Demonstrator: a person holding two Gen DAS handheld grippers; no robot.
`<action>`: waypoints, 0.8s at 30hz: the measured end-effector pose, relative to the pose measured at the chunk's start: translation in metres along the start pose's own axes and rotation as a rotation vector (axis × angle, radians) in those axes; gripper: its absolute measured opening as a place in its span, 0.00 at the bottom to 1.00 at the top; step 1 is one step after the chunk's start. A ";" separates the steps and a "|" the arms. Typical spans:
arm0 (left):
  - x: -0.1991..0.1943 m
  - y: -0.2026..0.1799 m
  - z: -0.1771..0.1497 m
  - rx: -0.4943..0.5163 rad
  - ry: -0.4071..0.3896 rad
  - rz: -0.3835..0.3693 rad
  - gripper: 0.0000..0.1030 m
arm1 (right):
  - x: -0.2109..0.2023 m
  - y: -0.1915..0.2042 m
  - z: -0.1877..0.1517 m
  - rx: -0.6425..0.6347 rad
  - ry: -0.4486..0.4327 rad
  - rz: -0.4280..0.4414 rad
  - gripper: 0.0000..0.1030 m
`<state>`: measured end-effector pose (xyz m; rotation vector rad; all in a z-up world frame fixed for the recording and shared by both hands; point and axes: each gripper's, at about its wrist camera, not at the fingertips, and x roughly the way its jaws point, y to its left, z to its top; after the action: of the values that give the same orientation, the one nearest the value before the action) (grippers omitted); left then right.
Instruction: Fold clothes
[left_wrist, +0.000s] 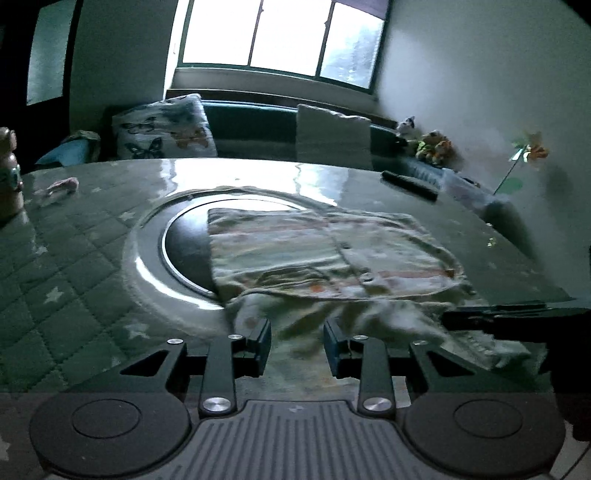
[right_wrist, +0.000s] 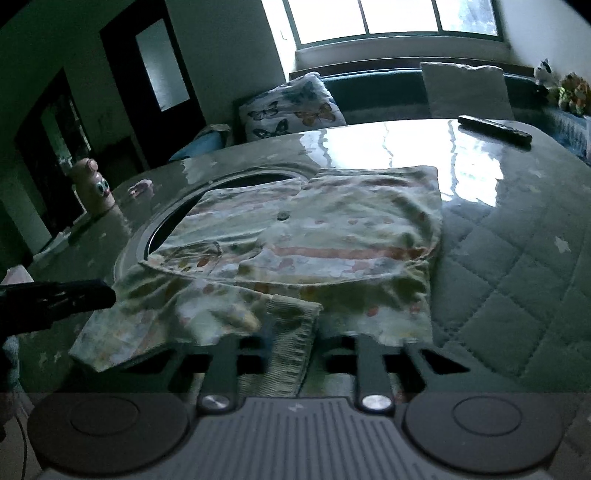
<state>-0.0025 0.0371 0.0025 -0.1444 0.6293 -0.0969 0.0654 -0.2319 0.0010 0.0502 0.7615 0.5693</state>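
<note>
A pale patterned garment (left_wrist: 325, 254) lies partly folded on the quilted table (left_wrist: 66, 266), over a round dark inset. It also shows in the right wrist view (right_wrist: 303, 240). My left gripper (left_wrist: 297, 341) is open at the garment's near edge, with blurred cloth between its fingers (left_wrist: 260, 341). My right gripper (right_wrist: 291, 347) is at the garment's near hem; cloth and a ribbed cuff (right_wrist: 284, 354) cover its fingers, so I cannot tell how the jaws stand. The right gripper shows at the right edge of the left wrist view (left_wrist: 491, 317), and the left gripper at the left edge of the right wrist view (right_wrist: 62, 295).
A black remote (left_wrist: 408, 184) lies at the table's far right, also in the right wrist view (right_wrist: 495, 129). A pink figurine (right_wrist: 94, 186) and a small pink object (left_wrist: 62, 186) stand at the far left. Cushions (left_wrist: 164, 129) on a bench sit behind the table under a window.
</note>
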 end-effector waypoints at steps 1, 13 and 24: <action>0.000 0.004 -0.001 -0.002 0.002 0.013 0.32 | -0.001 0.001 0.001 -0.005 -0.002 -0.006 0.08; 0.010 0.019 -0.008 0.000 0.048 0.072 0.31 | 0.005 0.000 0.011 -0.034 -0.022 -0.074 0.08; 0.024 0.011 0.017 0.043 0.013 0.049 0.24 | -0.003 0.013 0.022 -0.113 -0.067 -0.014 0.11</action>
<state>0.0280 0.0464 0.0005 -0.0870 0.6426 -0.0641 0.0718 -0.2191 0.0222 -0.0406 0.6626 0.5935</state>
